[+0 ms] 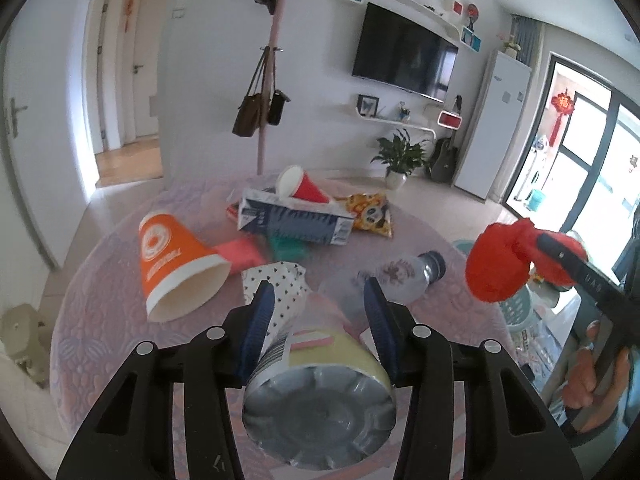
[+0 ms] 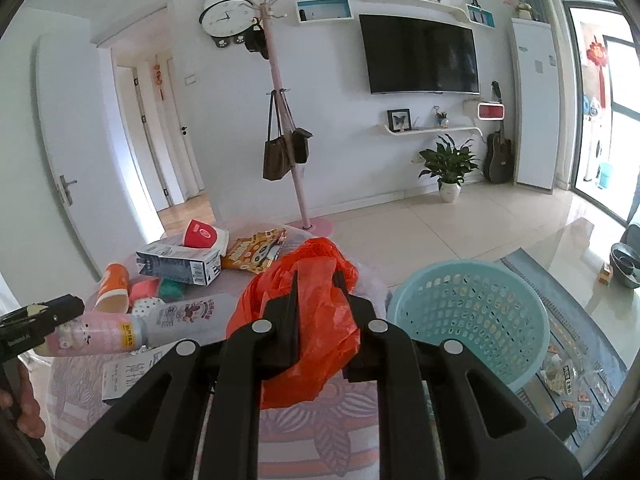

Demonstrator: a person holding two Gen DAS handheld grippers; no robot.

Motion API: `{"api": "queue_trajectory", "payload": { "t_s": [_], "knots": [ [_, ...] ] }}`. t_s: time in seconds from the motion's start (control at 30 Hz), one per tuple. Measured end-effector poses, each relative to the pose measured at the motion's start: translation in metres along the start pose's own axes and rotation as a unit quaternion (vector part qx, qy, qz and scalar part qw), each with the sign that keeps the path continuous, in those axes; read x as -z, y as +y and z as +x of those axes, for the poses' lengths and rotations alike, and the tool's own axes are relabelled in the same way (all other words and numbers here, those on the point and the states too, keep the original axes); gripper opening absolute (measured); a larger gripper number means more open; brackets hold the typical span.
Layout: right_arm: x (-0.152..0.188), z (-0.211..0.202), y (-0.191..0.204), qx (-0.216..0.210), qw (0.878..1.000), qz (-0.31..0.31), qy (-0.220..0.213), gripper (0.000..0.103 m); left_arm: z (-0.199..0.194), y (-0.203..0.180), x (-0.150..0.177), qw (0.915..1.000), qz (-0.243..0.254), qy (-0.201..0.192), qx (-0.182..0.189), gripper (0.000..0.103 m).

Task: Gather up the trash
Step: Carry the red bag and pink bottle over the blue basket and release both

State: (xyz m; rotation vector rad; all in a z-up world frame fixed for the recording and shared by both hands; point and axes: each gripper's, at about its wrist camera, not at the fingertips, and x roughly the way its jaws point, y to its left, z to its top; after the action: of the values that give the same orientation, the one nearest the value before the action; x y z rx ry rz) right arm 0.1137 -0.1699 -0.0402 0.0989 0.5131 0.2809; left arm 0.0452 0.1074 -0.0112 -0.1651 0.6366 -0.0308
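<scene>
A: Right, left gripper (image 1: 318,312) first. What's in it?

B: A plastic bottle (image 1: 320,392), yellow-and-pink label, base toward the camera. The blue pads (image 1: 260,320) are clamped on its sides, and it is lifted above the round table (image 1: 100,340).

A: And the right gripper (image 2: 316,280)?

B: Fingers nearly together, pinching an orange plastic bag (image 2: 312,320). The bag bunches around the fingers and hangs over the table's edge.

A: Where's the basket from there?

B: The teal basket (image 2: 472,320) sits just beside the table, right of the bag, below table height.

A: What's left on the table?

B: An orange paper cup (image 1: 176,264) lying on its side at the left. A clear bottle (image 1: 400,276) lying toward the right. A spotted wrapper (image 1: 280,288) between them. Farther back, a blue-and-white carton (image 1: 292,220) with a red cup (image 1: 304,188) on top, and a yellow snack bag (image 1: 370,212) just beside the carton.

A: Anything under the carton?

B: Pink and green packets, I think; they're partly hidden.
</scene>
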Motion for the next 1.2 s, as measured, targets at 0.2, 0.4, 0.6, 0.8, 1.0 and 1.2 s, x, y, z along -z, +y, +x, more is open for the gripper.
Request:
{"api": "queue_trajectory", "payload": {
  "t_s": [0.2, 0.4, 0.6, 0.8, 1.0, 1.2],
  "knots": [
    [0.001, 0.003, -0.005, -0.002, 1.0, 0.01, 0.001, 0.012, 0.005, 0.001, -0.014, 0.9997, -0.015, -0.013, 0.012, 0.043],
    [0.003, 0.006, -0.007, 0.0, 1.0, 0.015, 0.007, 0.012, 0.001, 0.007, 0.004, 0.9999, -0.006, 0.013, -0.003, 0.042],
    [0.009, 0.009, -0.003, -0.014, 1.0, 0.017, 0.02, 0.012, -0.009, 0.03, 0.058, 0.997, -0.055, 0.055, -0.006, 0.034],
    [0.013, 0.006, 0.004, -0.016, 1.0, 0.01, 0.025, 0.012, -0.001, 0.041, 0.088, 0.9916, -0.081, 0.099, 0.019, 0.048],
    [0.012, -0.003, 0.0, -0.016, 1.0, 0.012, 0.018, 0.012, 0.019, 0.031, 0.098, 0.9852, -0.054, 0.163, 0.0, 0.054],
    [0.008, -0.007, -0.009, -0.012, 1.0, 0.017, 0.015, 0.012, 0.008, 0.036, 0.09, 0.9892, -0.09, 0.114, 0.018, 0.047]
  ]
}}
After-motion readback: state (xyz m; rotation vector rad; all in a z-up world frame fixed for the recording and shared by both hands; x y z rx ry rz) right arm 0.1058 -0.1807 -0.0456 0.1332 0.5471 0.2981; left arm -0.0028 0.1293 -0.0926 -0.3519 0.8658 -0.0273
